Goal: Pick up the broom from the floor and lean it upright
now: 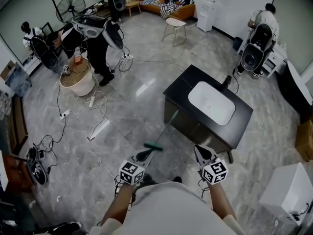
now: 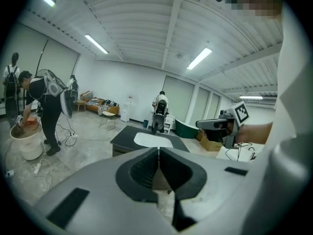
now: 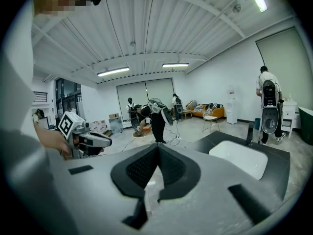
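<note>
The broom (image 1: 153,145) has a green head on the floor, and its thin green handle (image 1: 168,124) slants up toward the near left side of the black sink cabinet (image 1: 178,89), seemingly leaning on it. My left gripper (image 1: 145,155) is shut and empty, its tips just in front of the broom head without touching it. My right gripper (image 1: 202,153) is also shut and empty, in front of the cabinet's near corner. In the left gripper view the left gripper (image 2: 157,151) has its pads together, and the right gripper (image 2: 215,125) shows to its right. In the right gripper view the right gripper (image 3: 157,148) holds nothing.
The cabinet carries a white basin (image 1: 211,102). Cables and a power strip (image 1: 93,102) trail over the grey floor at left. A person (image 1: 95,35) bends by a round tub (image 1: 78,82). A white box (image 1: 288,190) stands at right, a stool (image 1: 174,26) farther back.
</note>
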Available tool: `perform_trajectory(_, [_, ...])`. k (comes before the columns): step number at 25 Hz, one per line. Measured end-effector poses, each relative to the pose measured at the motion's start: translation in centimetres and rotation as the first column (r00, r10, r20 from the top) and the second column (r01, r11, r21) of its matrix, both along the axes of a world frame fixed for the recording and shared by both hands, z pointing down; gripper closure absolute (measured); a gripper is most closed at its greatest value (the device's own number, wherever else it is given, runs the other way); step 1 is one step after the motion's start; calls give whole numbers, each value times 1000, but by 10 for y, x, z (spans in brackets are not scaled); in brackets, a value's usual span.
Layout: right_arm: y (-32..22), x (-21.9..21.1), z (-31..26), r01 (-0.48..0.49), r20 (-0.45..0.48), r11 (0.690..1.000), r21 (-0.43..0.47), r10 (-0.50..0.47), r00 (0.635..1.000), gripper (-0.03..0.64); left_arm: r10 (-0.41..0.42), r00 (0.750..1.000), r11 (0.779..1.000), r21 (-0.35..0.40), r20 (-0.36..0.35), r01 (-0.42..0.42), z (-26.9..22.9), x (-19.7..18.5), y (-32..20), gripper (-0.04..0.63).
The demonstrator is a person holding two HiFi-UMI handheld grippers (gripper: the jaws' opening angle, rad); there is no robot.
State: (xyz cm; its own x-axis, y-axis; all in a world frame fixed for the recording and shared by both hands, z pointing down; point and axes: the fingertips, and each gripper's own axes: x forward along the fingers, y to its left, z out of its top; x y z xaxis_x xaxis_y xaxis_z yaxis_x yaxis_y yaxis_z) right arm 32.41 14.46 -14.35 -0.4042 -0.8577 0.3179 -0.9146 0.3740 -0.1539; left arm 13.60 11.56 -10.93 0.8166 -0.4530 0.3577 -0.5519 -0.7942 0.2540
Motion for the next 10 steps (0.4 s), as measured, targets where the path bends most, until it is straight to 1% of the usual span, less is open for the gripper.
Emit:
perform_trajectory(4, [1, 2, -2, -15, 24, 1000, 5, 15, 1000, 615, -10, 1000, 1000, -1, -16, 10, -6, 3, -2, 581])
perform_trajectory(10, [1, -4, 2, -33, 50, 999, -11, 33, 998, 615, -1, 1000, 1000, -9, -22, 1, -6, 2, -3, 581])
